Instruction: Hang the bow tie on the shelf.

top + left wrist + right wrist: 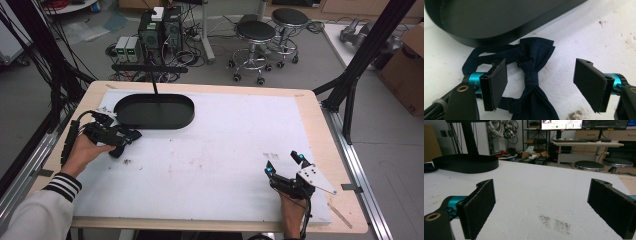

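Observation:
A navy bow tie [534, 62] with its strap lies flat on the white mat [225, 150], right against the wall of a black oval tray [155, 111]. My left gripper [104, 120] is low over it, open, and in the left gripper view [544, 85] the knot of the tie sits between the two jaws, nearer the left one, with neither pad touching it. My right gripper [284, 164] rests near the table's front right corner, open wide over bare mat [541, 205]. The tray [465, 163] is far off at upper left in the right gripper view.
The tray [486, 20] looks empty. A thin black post with a crossbar [150, 70] stands just behind it. Dark smudges [554, 221] mark the mat. The mat covers a wooden table [320, 115]; stools [255, 32] and computer boxes stand on the floor beyond.

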`<state>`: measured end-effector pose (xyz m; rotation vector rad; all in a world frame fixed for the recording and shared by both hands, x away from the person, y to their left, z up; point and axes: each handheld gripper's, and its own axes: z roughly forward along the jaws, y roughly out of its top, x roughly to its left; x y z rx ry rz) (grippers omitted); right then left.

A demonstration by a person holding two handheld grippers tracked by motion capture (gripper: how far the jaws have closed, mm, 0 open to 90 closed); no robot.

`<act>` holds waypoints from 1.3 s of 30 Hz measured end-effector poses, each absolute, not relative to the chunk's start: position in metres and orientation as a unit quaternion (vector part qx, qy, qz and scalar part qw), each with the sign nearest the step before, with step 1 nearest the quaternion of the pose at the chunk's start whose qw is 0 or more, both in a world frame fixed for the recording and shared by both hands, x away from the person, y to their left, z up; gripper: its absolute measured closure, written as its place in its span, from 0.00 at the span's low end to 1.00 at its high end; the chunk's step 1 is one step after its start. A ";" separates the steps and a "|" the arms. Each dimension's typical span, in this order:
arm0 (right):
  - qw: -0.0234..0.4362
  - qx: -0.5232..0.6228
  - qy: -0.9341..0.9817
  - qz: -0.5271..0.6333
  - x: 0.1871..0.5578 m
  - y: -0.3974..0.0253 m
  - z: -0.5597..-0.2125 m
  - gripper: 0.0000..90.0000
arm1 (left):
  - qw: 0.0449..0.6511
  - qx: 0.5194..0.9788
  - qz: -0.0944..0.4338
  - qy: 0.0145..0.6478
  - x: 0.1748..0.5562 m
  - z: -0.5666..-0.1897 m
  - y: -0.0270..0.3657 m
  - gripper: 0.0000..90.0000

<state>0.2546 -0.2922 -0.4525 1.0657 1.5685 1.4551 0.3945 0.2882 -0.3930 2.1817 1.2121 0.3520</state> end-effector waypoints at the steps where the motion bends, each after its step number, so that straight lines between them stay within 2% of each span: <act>1: 0.367 0.415 0.610 0.567 0.255 -0.292 -0.453 0.08 | 0.301 0.827 0.130 0.457 0.395 -0.393 0.287 0.31; 6: 0.370 0.412 0.610 0.567 0.255 -0.293 -0.453 0.08 | 0.265 0.842 0.120 0.454 0.400 -0.397 0.282 0.37; 17: 0.368 0.414 0.609 0.567 0.255 -0.293 -0.453 0.08 | 0.241 0.842 0.107 0.470 0.405 -0.404 0.282 0.47; 21: 0.368 0.414 0.609 0.568 0.255 -0.293 -0.453 0.08 | 0.240 0.841 0.105 0.473 0.407 -0.405 0.281 0.52; 27: 0.369 0.414 0.609 0.567 0.255 -0.293 -0.453 0.08 | 0.236 0.841 0.096 0.477 0.409 -0.409 0.281 0.53; 39: 0.368 0.415 0.608 0.568 0.255 -0.293 -0.453 0.08 | 0.229 0.838 0.099 0.485 0.412 -0.412 0.280 0.68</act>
